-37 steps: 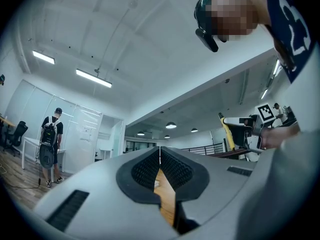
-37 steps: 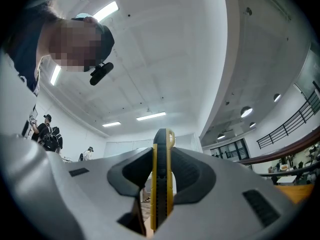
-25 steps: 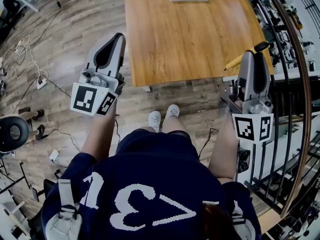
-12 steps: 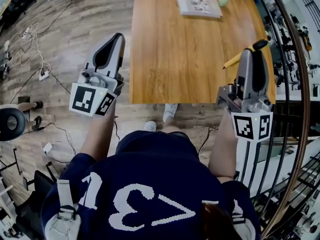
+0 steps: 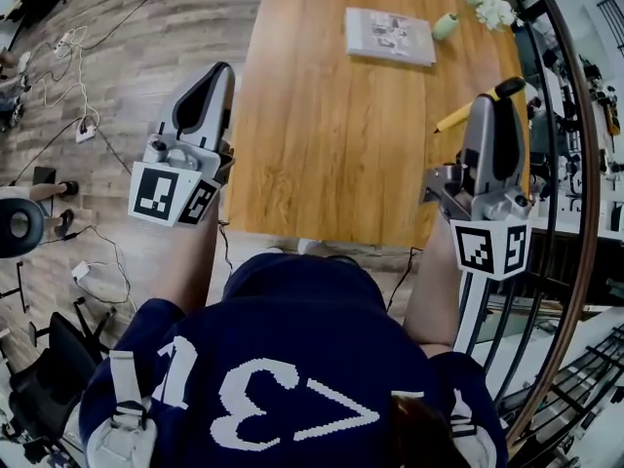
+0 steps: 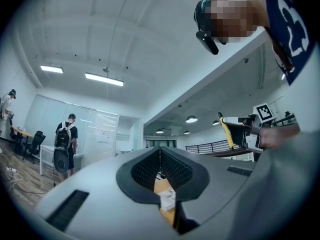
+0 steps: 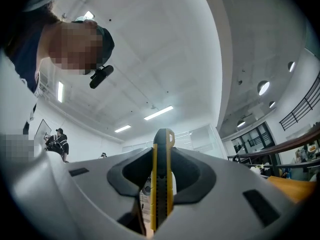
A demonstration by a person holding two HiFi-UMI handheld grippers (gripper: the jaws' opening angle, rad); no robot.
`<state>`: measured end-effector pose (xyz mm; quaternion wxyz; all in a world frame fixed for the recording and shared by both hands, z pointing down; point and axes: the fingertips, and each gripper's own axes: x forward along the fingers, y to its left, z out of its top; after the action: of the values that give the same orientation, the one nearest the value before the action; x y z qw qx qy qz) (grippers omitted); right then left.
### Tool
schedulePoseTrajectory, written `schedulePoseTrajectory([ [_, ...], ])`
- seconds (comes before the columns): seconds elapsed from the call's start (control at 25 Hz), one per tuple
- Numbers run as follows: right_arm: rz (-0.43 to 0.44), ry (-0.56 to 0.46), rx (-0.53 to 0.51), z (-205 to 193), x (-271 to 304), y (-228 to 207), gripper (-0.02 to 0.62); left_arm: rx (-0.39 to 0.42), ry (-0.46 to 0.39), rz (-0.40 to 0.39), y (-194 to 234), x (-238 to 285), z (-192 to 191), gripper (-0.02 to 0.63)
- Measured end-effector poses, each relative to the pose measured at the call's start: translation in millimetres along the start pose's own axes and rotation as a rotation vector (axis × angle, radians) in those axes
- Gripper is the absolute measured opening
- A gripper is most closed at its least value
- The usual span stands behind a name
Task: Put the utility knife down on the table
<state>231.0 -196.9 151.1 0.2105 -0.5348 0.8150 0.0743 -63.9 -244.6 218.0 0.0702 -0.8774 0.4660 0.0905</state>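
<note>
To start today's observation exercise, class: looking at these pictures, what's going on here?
A person stands at the near end of a wooden table with a tool in each hand. The right tool is shut on a yellow and black utility knife and is held up by the table's right edge, so the knife is not yet set down. The left tool is shut with nothing in it, off the table's left side. A booklet lies at the far end.

A printed booklet (image 5: 389, 35) lies ahead of the right gripper (image 5: 492, 105), off to its left. A pale green bottle (image 5: 446, 25) and white flowers (image 5: 490, 8) sit farther ahead. A railing (image 5: 585, 222) curves along its right. Cables (image 5: 58, 57) sprawl left of the left gripper (image 5: 214, 74).
</note>
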Motion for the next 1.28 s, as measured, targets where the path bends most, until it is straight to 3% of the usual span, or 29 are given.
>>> schedulePoseTrajectory([
  [0.36,0.034,0.045,0.073,-35,27,-33,0.127,0.005,0.042,0.050,1,25,-20,0.018],
  [0.72,-0.005,0.148,0.088,-78,33,-47,0.127,-0.043,0.095,-0.002,0,54,-60,0.018],
  [1.0,-0.057,0.333,0.136,-164,23,-64,0.127,-0.098,0.148,-0.051,-1,72,-109,0.018],
  [1.28,-0.131,0.603,0.202,-295,-16,-78,0.127,-0.149,0.206,-0.086,-8,77,-161,0.018],
])
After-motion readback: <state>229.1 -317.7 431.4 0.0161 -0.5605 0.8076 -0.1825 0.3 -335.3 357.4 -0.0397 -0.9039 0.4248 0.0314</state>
